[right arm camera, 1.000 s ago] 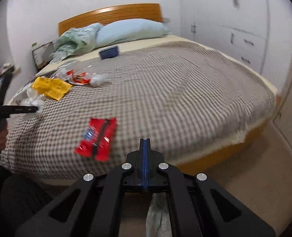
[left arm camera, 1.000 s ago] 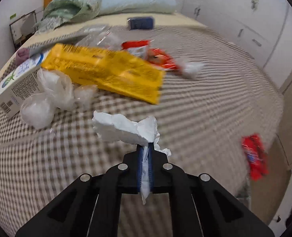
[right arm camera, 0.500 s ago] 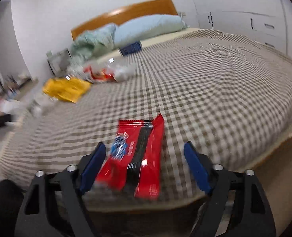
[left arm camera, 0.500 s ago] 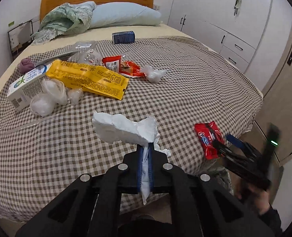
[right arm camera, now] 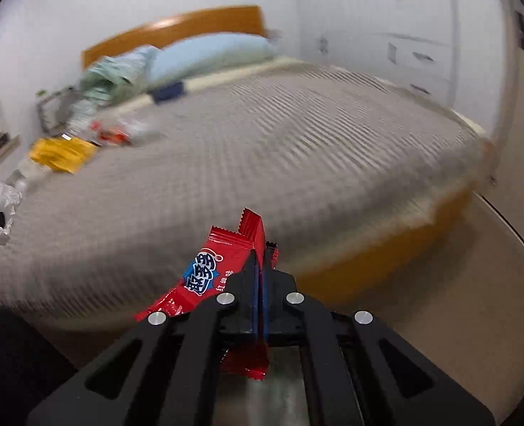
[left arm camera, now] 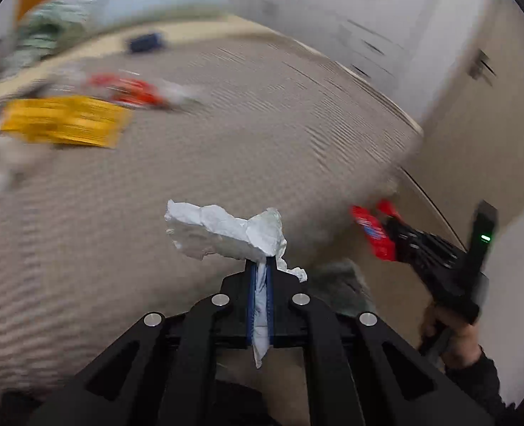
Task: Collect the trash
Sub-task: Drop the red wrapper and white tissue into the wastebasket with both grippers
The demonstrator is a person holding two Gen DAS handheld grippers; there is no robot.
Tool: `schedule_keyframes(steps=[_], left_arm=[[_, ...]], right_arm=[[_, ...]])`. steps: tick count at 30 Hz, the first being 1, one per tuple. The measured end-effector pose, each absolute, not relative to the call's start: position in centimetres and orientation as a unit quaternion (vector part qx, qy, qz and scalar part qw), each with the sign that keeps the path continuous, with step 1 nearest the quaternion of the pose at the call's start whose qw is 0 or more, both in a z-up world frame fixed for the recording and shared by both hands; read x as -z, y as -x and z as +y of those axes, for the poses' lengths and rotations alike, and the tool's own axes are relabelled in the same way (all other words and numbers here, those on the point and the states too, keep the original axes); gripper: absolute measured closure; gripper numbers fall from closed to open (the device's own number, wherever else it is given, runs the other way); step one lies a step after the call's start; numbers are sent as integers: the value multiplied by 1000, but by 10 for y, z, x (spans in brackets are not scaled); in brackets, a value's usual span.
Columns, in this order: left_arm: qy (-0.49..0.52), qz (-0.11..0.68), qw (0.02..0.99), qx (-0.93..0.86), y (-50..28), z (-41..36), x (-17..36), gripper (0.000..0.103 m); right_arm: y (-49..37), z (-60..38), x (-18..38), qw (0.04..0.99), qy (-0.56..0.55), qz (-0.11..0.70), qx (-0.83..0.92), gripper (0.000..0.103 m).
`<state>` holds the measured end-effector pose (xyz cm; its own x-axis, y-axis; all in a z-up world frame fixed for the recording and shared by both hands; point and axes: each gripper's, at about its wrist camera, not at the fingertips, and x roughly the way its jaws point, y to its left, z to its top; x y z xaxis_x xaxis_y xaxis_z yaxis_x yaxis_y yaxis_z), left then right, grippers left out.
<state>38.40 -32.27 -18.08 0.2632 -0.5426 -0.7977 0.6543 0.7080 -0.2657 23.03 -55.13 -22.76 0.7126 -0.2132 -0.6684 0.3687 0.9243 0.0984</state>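
My left gripper is shut on a crumpled white tissue, held over the near edge of the checked bed. My right gripper is shut on a red snack wrapper that sticks out up and to the left of the jaws, off the bed's near edge. In the left wrist view the right gripper shows at the right with the red wrapper in it, a hand below it. The tissue shows at the far left of the right wrist view.
More trash lies at the bed's far left: a yellow packet, red wrappers and clear plastic. A dark blue box lies near the pillows. White cupboards stand on the right. A clear bag shows below the grippers.
The right gripper opened around the red wrapper on the bed, closed on it and lifted it off the edge. The left gripper swung to the right with the tissue; both views are now blurred.
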Motion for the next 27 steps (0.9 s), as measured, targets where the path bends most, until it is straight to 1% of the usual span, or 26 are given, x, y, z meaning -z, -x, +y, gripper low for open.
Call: schedule_keyframes(steps=[3,4,5,6,9,11,12,13,14,15,17,18,19,20,21,24,27], left_arm=[[-82,523,725,440,-365,-384,220,100],[-99,550,696,451,-358,-410,241,100],[-120,572,668,461,-352,-436,263,100],[-132,584,652,465,-347,-452,277,100],[-202,625,591,468,-331,-514,341,100],[-231,637,575,459,-324,-538,373,98],[-245,645,570,447,-323,-552,396,84],[-253,655,568,428,-321,-559,415,53],[-257,664,565,416,-321,-560,430,42],[-262,673,559,407,-323,-562,447,39],[-282,686,552,382,-321,-558,476,38],[-284,691,548,376,-322,-553,482,37],[-287,696,546,369,-323,-549,487,37],[-294,695,549,360,-326,-544,488,37],[-300,692,554,352,-329,-540,488,36],[-307,680,576,333,-340,-530,479,34],[-292,674,591,333,-345,-526,455,34]], right_arm=[[-191,-584,272,889,-139,394,187,102],[-184,-589,281,884,-142,403,191,102],[-171,-595,302,872,-145,423,198,102],[-162,-599,317,864,-149,437,201,102],[-148,-603,353,846,-170,463,201,102],[-141,-604,379,834,-184,480,201,102],[-139,-603,392,828,-187,489,199,102],[-138,-602,407,821,-188,501,199,102],[-139,-600,416,816,-190,508,199,101],[-140,-598,428,811,-191,516,198,101],[-137,-593,454,800,-191,528,212,101],[-136,-593,466,793,-196,537,211,95],[-137,-592,482,779,-202,557,206,75],[-137,-590,492,768,-206,571,203,61],[-137,-590,499,764,-211,575,203,44],[-129,-584,501,764,-232,570,194,43],[-123,-581,484,767,-228,563,205,43]])
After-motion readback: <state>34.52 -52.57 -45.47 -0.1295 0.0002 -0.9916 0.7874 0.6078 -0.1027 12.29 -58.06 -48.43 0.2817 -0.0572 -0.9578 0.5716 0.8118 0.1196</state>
